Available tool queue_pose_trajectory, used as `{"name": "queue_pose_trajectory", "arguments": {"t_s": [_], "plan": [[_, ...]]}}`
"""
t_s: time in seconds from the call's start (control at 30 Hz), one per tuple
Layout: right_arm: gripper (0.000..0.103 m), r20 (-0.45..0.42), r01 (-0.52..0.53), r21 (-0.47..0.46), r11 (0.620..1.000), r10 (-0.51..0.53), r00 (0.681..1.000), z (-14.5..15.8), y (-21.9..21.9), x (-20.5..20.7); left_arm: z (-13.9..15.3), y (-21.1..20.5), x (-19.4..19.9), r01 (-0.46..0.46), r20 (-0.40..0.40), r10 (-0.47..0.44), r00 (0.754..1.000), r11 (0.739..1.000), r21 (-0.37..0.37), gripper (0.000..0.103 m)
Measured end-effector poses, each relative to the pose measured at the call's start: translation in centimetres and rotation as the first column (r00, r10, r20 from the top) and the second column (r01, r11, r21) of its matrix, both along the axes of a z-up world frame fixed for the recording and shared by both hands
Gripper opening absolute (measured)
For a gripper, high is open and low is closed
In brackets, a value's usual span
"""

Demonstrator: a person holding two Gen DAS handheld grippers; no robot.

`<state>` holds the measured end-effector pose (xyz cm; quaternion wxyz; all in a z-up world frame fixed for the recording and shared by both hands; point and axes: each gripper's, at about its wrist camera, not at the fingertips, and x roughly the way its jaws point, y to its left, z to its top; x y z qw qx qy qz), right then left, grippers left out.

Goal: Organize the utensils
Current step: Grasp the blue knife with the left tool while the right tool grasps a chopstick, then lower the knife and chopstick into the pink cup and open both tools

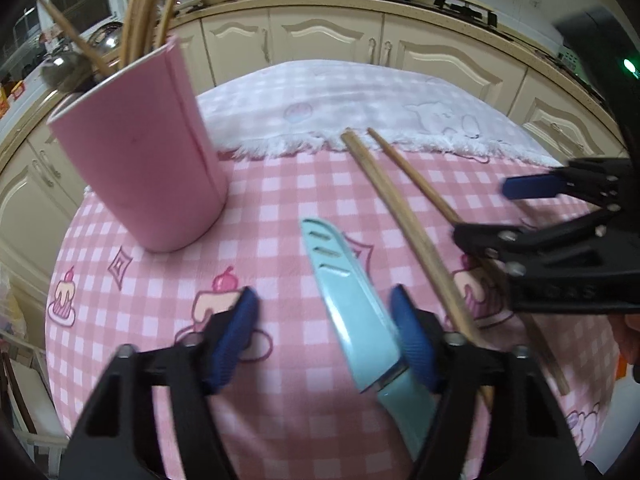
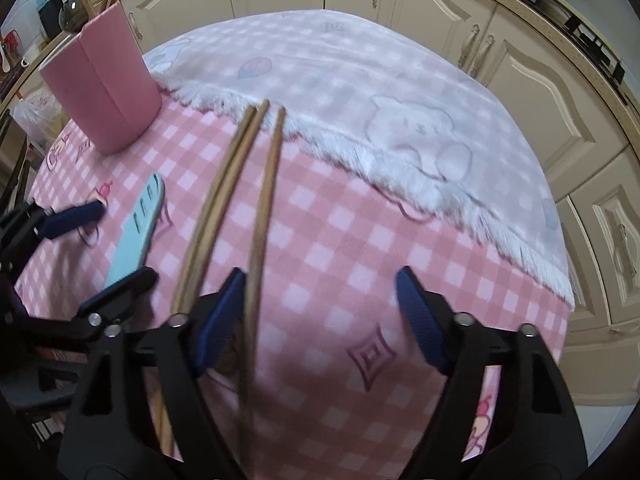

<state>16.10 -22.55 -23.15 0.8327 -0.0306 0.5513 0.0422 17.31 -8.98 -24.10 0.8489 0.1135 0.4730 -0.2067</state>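
Lengthwise, sheathed knife [image 1: 352, 312] tip toward pink holder [image 1: 140, 160], chopsticks [image 2: 224, 208] alongside

Pink checked tablecloth [image 1: 280, 216] under white fringed blanket [image 1: 360, 112]; cream cabinets [image 1: 320, 40] behind, countertop [image 1: 360, 0] above.

A pink cylindrical utensil holder [image 1: 140, 160] stands upright on the checked cloth, with several wooden chopsticks [image 1: 140, 12] leaning out of its top. A light-blue sheathed knife [image 1: 352, 312] lies flat nearby, slotted tip toward the holder. Just beside it lie loose wooden chopsticks [image 2: 224, 208], apparently three, roughly parallel, their far ends reaching the white fringe.
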Motion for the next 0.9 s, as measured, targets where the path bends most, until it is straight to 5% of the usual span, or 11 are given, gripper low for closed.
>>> {"name": "queue_pose_trajectory", "arguments": {"t_s": [0.07,0.1,0.17,0.5,0.73,0.9], "plan": [[0.049,0.001,-0.024,0.004,1.000,0.024,1.000,0.1,0.7,0.8,0.2,-0.2,0.3,0.016,-0.012,-0.016,1.000,1.000,-0.002,0.036],[0.028,0.001,-0.042,0.012,0.999,0.042,0.999,0.3,1.0,1.1,0.4,-0.2,0.6,0.023,-0.027,-0.023,0.999,1.000,-0.009,0.034],[0.009,-0.002,-0.069,0.017,0.997,0.069,0.998,0.5,1.7,1.2,0.5,0.1,0.8,0.034,-0.052,-0.036,0.998,0.999,-0.040,0.027],[0.007,0.136,-0.025,0.225,0.974,-0.006,0.991,3.2,-1.6,-2.0,2.8,2.3,-0.8,0.033,0.017,-0.031,0.999,0.989,-0.145,0.023],[0.006,0.278,-0.031,0.369,0.929,-0.078,0.957,6.8,-3.4,-3.9,5.4,3.5,-2.7,0.051,0.162,-0.009,0.987,0.965,-0.259,0.023],[0.006,0.333,-0.045,0.386,0.922,-0.094,0.938,8.2,-3.7,-4.2,7.0,4.7,-3.5,0.075,0.250,0.008,0.968,0.945,-0.318,0.023]]}}
